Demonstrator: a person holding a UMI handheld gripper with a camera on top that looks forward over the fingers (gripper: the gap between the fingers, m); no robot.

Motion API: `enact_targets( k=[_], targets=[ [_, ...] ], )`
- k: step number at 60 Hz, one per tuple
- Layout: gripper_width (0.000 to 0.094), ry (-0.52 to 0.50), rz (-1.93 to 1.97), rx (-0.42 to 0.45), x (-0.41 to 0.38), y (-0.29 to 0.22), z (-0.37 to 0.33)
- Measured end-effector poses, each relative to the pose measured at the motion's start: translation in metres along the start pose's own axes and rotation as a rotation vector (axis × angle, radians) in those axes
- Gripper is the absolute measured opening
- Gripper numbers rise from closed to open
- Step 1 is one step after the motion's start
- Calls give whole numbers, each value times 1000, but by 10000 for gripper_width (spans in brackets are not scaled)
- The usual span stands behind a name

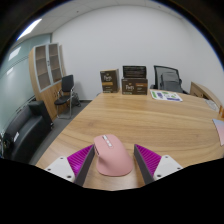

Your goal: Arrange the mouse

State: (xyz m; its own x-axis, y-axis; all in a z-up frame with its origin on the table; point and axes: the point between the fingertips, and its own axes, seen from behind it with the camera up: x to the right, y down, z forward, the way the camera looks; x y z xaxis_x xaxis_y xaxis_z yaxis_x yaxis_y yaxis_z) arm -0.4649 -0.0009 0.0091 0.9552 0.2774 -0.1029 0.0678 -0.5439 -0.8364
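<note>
Pink mouse [112,155] sitting on wooden table [150,125], between spread claw [113,160] fingers, gaps either side. Best closed evenly on both flanks, kept level, then slid gently without twisting.

We see the mouse [112,155] resting on the table [150,122] between the spread fingers of our gripper [113,163], a gap at either side. Far beyond it, boxes [122,82] stand at the table's far edge, papers [166,96] ahead right, a chair [66,94] ahead left
</note>
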Motion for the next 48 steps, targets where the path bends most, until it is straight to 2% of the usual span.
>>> enact_targets(
  k=[10,15,17,20,32,37,42,48],
  targets=[
    [811,68,23,-20,24,-7,30],
    [699,106,33,-15,32,-13,42],
    [599,112,33,-14,32,-14,45],
    [545,141,36,-22,37,-13,46],
    [434,214,85,-72,41,-10,46],
    [427,167,143,-114,25,-18,38],
    [431,148,161,-52,21,-57,16],
    [431,138,151,60,44,-125,-20]
  ],
)
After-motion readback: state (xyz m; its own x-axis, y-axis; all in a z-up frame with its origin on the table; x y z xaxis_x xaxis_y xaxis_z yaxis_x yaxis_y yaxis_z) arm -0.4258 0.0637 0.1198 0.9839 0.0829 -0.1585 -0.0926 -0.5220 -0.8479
